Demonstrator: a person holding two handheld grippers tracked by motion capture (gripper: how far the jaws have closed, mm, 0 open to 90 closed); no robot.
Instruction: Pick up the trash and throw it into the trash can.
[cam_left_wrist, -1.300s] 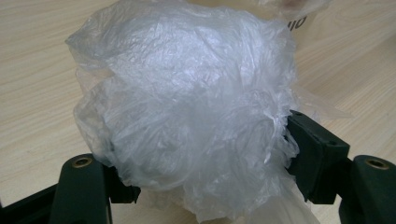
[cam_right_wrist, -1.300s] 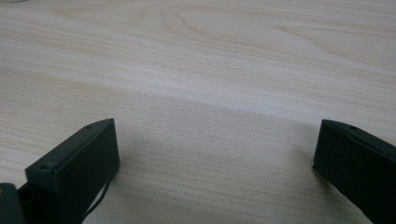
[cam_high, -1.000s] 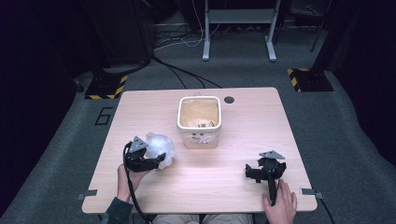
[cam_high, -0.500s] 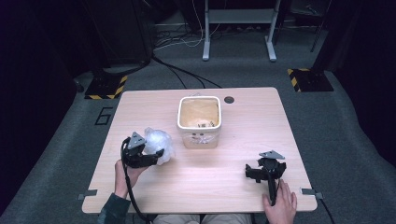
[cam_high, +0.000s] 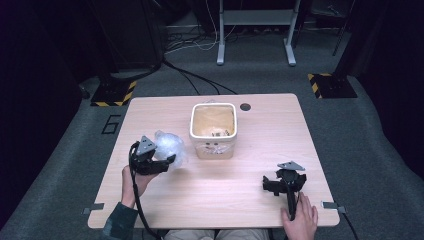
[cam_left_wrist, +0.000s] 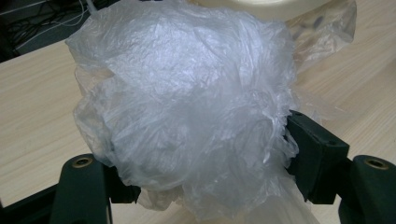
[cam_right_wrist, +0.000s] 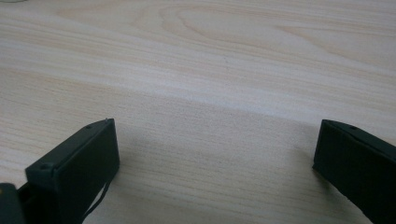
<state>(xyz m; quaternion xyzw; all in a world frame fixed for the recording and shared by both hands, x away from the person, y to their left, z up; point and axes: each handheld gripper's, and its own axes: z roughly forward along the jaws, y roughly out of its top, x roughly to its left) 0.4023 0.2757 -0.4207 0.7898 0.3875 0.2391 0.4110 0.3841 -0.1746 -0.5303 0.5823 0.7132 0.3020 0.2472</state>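
The crumpled plastic bag (cam_left_wrist: 187, 116), clamped in the left gripper (cam_high: 162, 163), is best carried toward the bin (cam_high: 213, 130) at two o'clock without snagging, while the right gripper (cam_high: 282, 184) rests wide open and empty on the table (cam_high: 225, 195)

A crumpled clear plastic bag (cam_left_wrist: 187, 116) hides most of the left gripper (cam_left_wrist: 205, 158) jaws and a white bin's (cam_high: 213, 131) near side; the bin's contents are too small to identify.
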